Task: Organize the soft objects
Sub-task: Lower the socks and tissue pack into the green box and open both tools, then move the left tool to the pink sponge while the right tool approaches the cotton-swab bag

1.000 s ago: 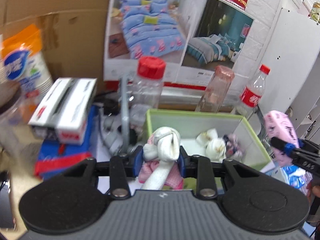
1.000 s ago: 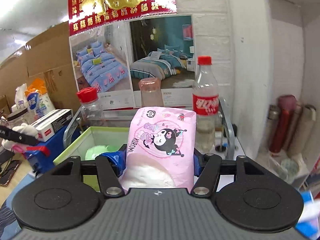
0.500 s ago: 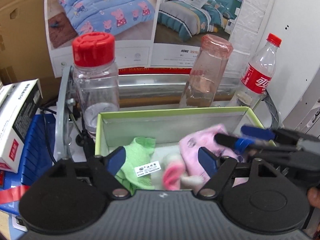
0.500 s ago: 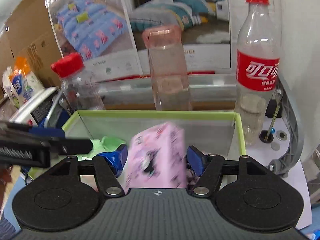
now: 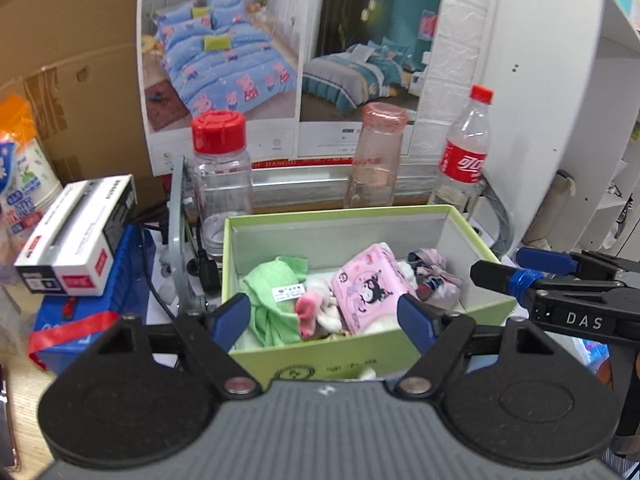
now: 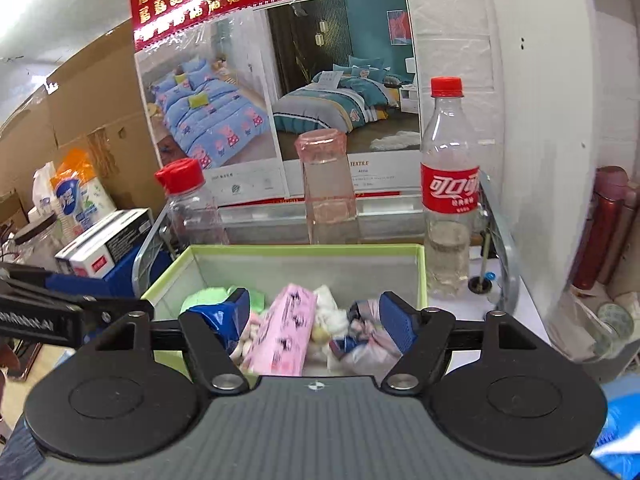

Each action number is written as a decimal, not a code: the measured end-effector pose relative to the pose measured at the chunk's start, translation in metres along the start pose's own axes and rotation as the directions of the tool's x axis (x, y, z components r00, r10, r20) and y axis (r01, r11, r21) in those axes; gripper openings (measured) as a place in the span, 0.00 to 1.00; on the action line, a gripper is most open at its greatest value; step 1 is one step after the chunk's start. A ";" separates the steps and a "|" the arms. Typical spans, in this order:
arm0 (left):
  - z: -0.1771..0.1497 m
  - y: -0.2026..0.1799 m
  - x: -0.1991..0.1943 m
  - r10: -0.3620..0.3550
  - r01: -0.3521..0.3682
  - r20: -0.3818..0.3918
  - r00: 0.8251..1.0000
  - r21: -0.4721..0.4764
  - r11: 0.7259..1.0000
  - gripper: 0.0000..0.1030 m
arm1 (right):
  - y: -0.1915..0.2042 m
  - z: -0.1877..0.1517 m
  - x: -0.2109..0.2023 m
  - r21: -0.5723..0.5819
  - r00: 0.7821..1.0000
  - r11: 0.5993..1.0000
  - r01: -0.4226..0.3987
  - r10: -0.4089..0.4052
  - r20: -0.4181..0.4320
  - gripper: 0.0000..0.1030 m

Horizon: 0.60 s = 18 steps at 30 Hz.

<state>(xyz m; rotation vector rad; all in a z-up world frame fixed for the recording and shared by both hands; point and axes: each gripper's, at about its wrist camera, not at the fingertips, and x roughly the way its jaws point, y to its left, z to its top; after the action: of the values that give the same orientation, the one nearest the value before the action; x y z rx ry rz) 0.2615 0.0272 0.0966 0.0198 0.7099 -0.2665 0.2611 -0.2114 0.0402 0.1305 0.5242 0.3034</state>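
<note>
Both the left gripper and the right gripper, jaws spread and the right's opening further, had just dropped the knotted socks and pink tissue pack into the green box, leaving both hands free.

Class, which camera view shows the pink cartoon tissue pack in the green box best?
The left wrist view: the pink tissue pack lies sharp there, its printed face turned to the camera. The right wrist view shows the pack blurred and edge-on, its print unreadable.
</note>
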 end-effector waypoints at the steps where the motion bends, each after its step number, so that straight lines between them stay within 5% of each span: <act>1: -0.004 -0.001 -0.009 -0.003 0.003 0.010 1.000 0.003 1.000 0.79 | 0.000 -0.003 -0.006 0.002 1.000 1.000 0.003 -0.003 -0.002 0.56; 6: -0.022 -0.001 -0.042 0.006 -0.007 0.054 0.999 0.015 1.000 1.00 | 0.003 -0.015 -0.033 0.007 1.000 1.000 0.016 -0.016 -0.019 0.57; 11: -0.050 0.018 -0.064 0.051 -0.051 0.059 0.997 -0.003 0.999 1.00 | 0.015 -0.025 -0.046 -0.029 0.998 0.999 0.017 -0.019 -0.063 0.58; 18: -0.117 0.080 -0.065 0.145 -0.152 -0.061 0.988 -0.133 0.979 1.00 | 0.034 -0.045 -0.035 -0.101 0.985 0.995 -0.012 -0.006 -0.174 0.59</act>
<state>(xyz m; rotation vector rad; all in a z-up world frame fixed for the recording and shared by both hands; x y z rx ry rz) 0.1593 0.1324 0.0442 -0.0520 0.7727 -0.0738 0.2010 -0.1884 0.0251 0.0053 0.6802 0.3461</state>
